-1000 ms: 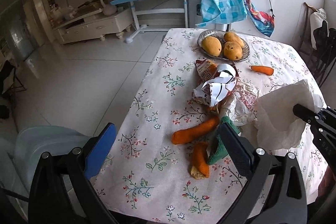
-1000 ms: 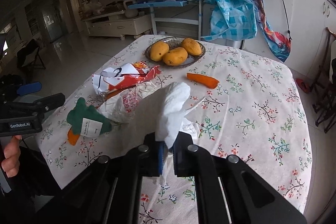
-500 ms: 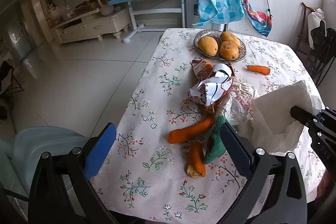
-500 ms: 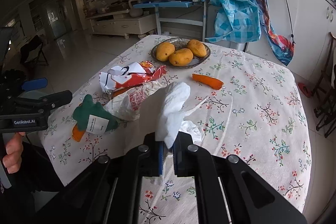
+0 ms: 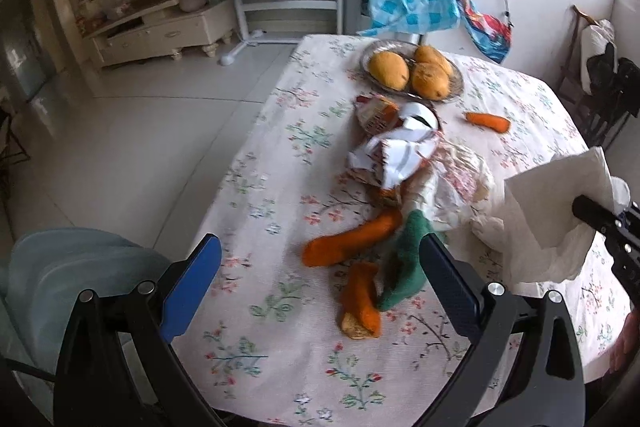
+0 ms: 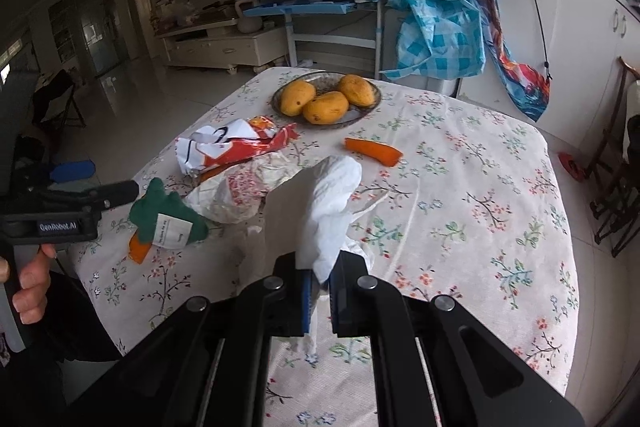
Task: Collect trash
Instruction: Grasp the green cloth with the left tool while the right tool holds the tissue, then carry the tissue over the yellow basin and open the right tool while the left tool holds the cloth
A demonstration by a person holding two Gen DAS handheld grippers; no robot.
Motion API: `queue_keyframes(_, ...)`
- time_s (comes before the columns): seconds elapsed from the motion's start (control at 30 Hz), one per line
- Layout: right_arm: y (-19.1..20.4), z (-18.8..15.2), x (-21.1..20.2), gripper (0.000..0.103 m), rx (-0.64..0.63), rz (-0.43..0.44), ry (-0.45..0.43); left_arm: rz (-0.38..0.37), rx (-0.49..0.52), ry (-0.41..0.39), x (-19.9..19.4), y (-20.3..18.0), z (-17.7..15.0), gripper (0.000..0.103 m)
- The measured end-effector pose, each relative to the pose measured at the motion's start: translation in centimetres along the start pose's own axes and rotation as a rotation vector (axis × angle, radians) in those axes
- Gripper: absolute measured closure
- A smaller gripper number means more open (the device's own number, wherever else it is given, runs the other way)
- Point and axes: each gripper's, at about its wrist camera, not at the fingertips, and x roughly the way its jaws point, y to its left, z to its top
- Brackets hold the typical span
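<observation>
On floral bench (image 6: 480,187): trash heap mid-left, with wrappers (image 6: 236,147), crumpled bag (image 6: 240,195), green scrap (image 6: 168,215), carrot bits (image 5: 352,241). Mango plate (image 6: 370,107) at far edge. Right tool (image 6: 319,293) clenched on white tissue (image 6: 328,203), raised above bench. Left tool (image 5: 316,279) released, jaws wide, above carrot bits.

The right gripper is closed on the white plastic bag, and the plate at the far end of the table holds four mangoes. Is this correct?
Nearly. The right gripper is closed on the white plastic bag, but the plate at the far end of the table holds three mangoes, not four. The right wrist view shows this most clearly.
</observation>
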Motion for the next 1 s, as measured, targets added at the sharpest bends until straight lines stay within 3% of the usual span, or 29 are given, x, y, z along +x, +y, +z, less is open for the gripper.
queue_keyframes(0.33,-1.2,-0.3,-0.8,0.096,0.026,0.015,-0.007,-0.104,0.036,0.033,1.9,-2.9,-0.2,0.007)
queue_keyframes(0.4,-1.3,-0.3,-0.9,0.096,0.030,0.018,-0.007,-0.121,0.055,0.007,1.6,-3.3,-0.4,0.019)
queue_keyframes(0.47,-1.3,-0.4,-1.0,0.095,0.031,0.019,-0.009,-0.105,0.104,0.002,1.7,-4.2,-0.7,0.043)
queue_keyframes(0.57,-1.3,-0.4,-1.0,0.095,0.033,0.022,-0.011,-0.125,0.151,0.030,2.3,-5.3,-1.3,0.069)
queue_keyframes(0.8,-1.3,-0.4,-1.0,0.095,0.034,0.021,-0.011,-0.149,0.216,0.021,2.0,-6.7,-2.1,0.080)
queue_keyframes(1.0,-1.3,-0.4,-0.9,0.095,0.037,0.020,-0.008,-0.241,0.143,0.013,1.2,-5.5,-1.6,0.082)
